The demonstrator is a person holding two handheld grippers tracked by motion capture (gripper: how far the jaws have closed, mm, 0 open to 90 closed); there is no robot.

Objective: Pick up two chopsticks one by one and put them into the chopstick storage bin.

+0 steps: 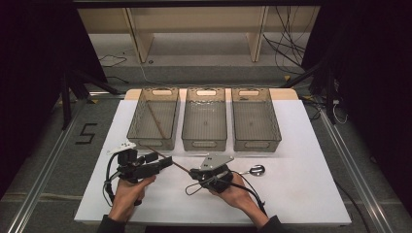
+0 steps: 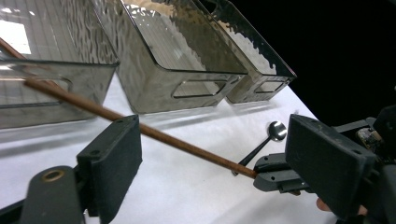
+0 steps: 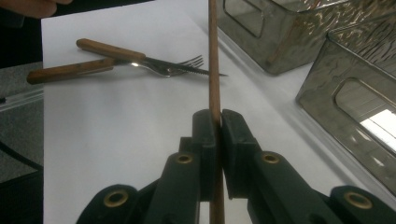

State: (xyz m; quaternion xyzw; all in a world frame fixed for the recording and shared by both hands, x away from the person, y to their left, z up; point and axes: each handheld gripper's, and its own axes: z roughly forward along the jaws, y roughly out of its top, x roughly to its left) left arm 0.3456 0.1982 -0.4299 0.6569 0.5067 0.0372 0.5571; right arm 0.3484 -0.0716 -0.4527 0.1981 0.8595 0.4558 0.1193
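The right gripper (image 3: 218, 122) at lower centre of the high view is clamped on a chopstick (image 3: 214, 70), which slants up-left toward the left bin (image 1: 154, 118). The left gripper (image 2: 215, 158), lower left, stands wide open around the stick without touching it. A spoon (image 1: 254, 170) lies just right of centre

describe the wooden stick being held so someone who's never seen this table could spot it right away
Start at the three smoky plastic bins lined up across the white table. Just in front of the leftmost one, a thin brown chopstick slants through the air, its near end pinched in the right gripper. Unlike the spoon lying to the right, it is plain wood, straight, and lifted off the surface.
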